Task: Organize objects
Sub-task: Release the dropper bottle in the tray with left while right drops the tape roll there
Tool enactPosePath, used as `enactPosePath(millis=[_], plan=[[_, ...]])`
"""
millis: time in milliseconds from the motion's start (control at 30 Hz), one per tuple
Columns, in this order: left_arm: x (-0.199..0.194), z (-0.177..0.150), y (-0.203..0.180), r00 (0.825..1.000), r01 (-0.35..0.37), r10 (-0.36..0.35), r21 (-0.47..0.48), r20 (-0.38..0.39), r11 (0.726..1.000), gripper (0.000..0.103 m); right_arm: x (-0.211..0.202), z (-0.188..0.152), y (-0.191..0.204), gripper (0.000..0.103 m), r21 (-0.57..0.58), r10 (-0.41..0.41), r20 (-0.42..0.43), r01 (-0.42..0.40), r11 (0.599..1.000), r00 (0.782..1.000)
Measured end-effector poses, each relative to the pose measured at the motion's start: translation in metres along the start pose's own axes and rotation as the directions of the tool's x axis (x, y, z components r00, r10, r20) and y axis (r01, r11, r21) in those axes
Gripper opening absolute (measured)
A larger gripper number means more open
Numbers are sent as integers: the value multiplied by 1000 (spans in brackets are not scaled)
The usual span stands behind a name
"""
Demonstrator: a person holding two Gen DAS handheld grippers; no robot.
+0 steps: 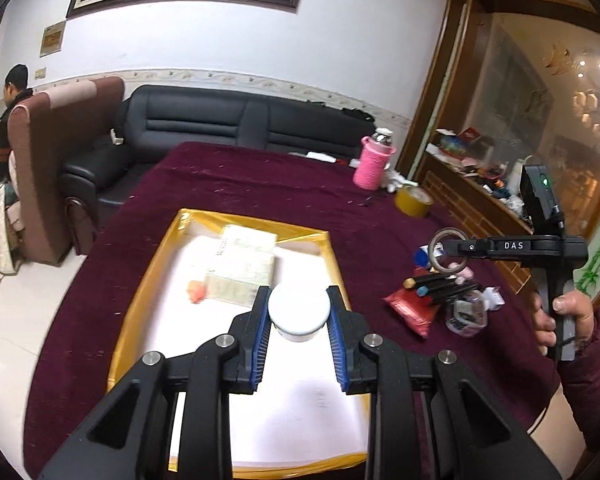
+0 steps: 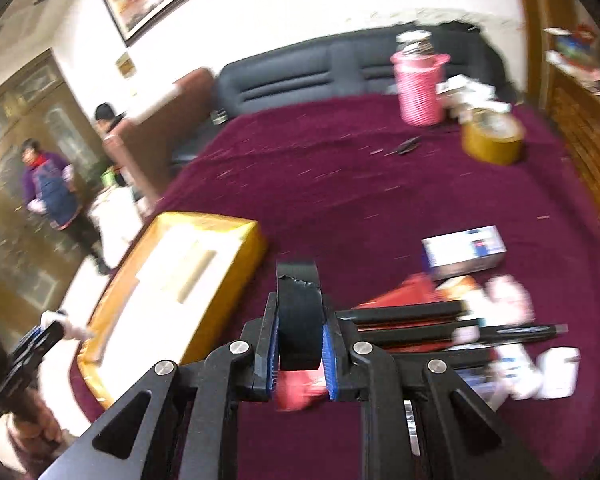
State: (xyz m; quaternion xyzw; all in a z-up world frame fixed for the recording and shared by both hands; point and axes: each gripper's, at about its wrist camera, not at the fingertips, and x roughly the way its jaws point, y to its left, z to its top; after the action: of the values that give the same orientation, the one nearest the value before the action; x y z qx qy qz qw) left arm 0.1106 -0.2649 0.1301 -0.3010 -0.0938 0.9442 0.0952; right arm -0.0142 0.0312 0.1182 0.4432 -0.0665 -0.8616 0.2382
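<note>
A: Left wrist view: left tool [image 1: 299, 312] clamps the small round white lidded jar [image 1: 299, 311], 6 o'clock, above the gold-rimmed white-lined tray [image 1: 156, 264]. Probably rigid, light; side grip fits.

B: Right wrist view: right tool [image 2: 300, 336] pinches the black tape roll [image 2: 299, 316] across its flat faces, centre. Stiff, light.

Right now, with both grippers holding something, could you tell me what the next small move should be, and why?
Probably lower the left gripper and release the white jar onto the gold tray: it already hangs over the white liner, while the right gripper with its black tape roll is beside the tray.
</note>
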Motion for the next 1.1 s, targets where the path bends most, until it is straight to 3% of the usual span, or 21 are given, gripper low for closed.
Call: enactPosePath(millis=[200,467,800,1100], plan=[[23,3,13,998,37,-38,-23,-43,999,26,50,8,50,20,-31,65,-71,-67,997,995],[87,13,10,982,118,-131,-98,-139,988,26,114,35,82,20,-60,10,-128,-18,998,992],[154,19,9,968,58,-86,-121,-234,991,26,156,52,79,20,-79,-65,-161,53,995,985],[167,21,8,969,44,-72,-120,-237,992,26,171,54,73,20,-69,-70,-181,59,996,981]])
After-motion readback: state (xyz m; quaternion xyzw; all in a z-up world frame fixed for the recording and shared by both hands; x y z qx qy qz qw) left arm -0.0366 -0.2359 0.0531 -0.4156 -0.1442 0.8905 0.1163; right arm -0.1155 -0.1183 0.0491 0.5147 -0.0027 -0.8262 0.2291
